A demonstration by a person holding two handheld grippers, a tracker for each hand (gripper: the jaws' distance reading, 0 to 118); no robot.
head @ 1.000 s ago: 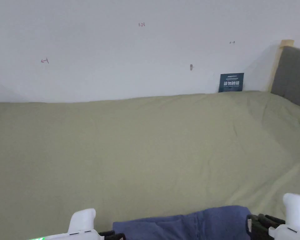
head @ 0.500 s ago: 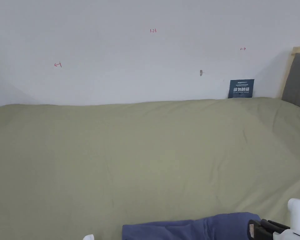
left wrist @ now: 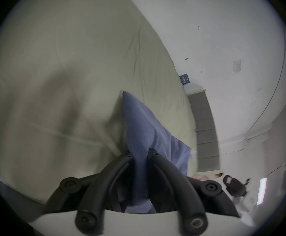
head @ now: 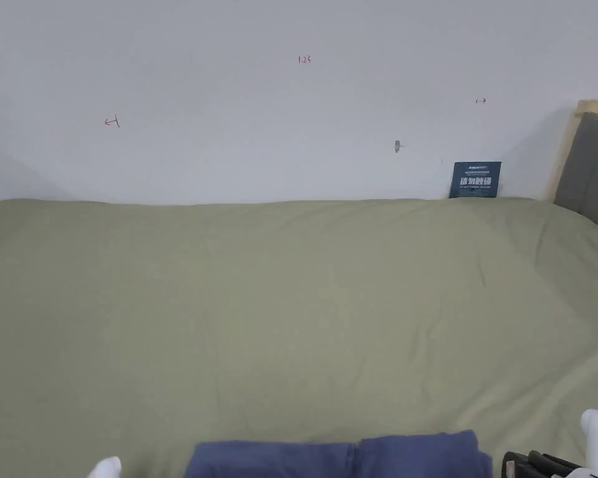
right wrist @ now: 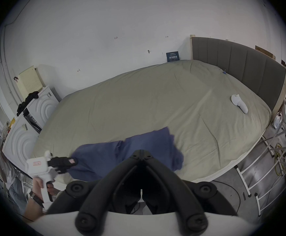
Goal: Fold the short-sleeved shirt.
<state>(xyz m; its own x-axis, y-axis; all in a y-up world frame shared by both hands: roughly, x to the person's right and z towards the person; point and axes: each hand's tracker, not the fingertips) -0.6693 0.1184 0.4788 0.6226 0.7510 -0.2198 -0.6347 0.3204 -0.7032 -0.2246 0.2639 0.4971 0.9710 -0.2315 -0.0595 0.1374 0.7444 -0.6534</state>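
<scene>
Head view: the blue shirt (head: 338,459) sits lower and farther left at the bed's (head: 291,299) near edge than a second ago. Left gripper (left wrist: 139,153) pinches its cloth; right gripper (right wrist: 141,152) jaws meet on it.

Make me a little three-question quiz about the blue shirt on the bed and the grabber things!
1. True or false: the left hand-held gripper has blue shirt cloth between its jaws.
2. What does the shirt lie on? A) the green bed cover B) the floor C) a chair
3. Fill in: the small dark sign leans against the white ____.

Key: 1 true. 2 A, near the cover's front edge. 3 wall.
</scene>
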